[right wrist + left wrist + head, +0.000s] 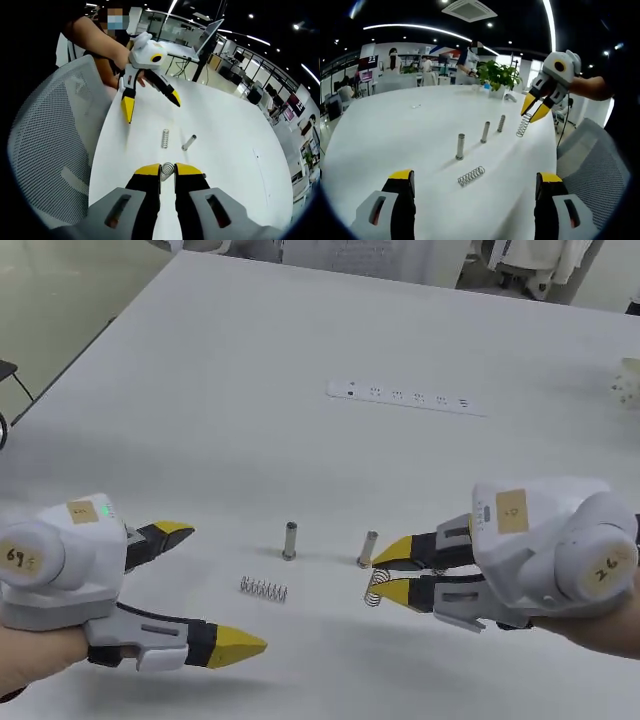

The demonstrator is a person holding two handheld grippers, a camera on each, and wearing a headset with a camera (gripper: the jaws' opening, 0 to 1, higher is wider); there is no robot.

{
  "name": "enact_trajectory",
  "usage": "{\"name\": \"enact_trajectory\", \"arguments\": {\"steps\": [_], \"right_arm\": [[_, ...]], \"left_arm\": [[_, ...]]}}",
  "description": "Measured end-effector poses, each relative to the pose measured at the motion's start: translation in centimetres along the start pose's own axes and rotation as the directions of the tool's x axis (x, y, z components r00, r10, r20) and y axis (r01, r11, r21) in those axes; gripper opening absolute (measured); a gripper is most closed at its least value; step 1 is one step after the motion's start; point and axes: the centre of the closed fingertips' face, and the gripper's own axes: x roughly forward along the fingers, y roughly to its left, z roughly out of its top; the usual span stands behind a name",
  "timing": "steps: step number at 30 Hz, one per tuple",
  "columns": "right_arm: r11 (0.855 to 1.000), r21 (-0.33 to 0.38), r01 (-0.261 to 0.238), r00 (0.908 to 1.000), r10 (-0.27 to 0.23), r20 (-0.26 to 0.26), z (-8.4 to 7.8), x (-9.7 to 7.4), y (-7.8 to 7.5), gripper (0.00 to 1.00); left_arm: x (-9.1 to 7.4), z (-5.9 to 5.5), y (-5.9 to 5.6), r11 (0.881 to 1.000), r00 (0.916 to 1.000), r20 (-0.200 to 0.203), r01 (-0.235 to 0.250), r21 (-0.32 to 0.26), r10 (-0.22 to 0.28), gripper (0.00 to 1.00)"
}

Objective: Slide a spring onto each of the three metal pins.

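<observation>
Head view: over the white table, we kept the right gripper almost closed on the held spring. The spring hung just beside the right pin, with the left pin standing bare nearby. The left gripper hovered wide open and empty near the loose spring, which lay flat in front of the pins.

Left gripper view: between its spread jaws the pins stood in a row. Beyond the two bare ones, what looked like a third pin already wore a spring. The held spring dangled tilted beside it, in our judgement being lined up for a pin top.

Right gripper view: the yellow tips pinched the coils, probably so that the spring's free end could slip over a pin.
</observation>
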Motion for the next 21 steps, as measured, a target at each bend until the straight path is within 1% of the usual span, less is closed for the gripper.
{"name": "enact_trajectory", "arguments": {"steps": [4, 8, 11, 21], "right_arm": [[1.0, 0.002, 0.007, 1.0, -0.007, -0.007, -0.3, 0.0, -0.2, 0.07], [1.0, 0.008, 0.02, 0.9998, -0.02, -0.009, -0.5, -0.1, -0.5, 0.07], [1.0, 0.006, 0.026, 0.9996, -0.026, -0.014, -0.6, -0.1, -0.7, 0.07], [0.999, 0.004, 0.037, 0.9992, -0.036, -0.018, -0.4, 0.1, -1.7, 0.07]], "left_arm": [[-0.1, 0.1, 0.0, 1.0, 1.0, 0.008, -0.003, -0.002, 0.003, 0.98], [-0.2, 0.2, 0.1, 1.0, 0.9997, 0.025, -0.003, -0.012, 0.004, 0.98], [-0.2, 0.0, 0.2, 1.0, 0.9998, 0.017, -0.009, -0.018, 0.009, 0.98], [-0.3, -0.3, 0.1, 1.0, 0.9999, 0.014, -0.006, -0.027, 0.007, 0.98]]}}
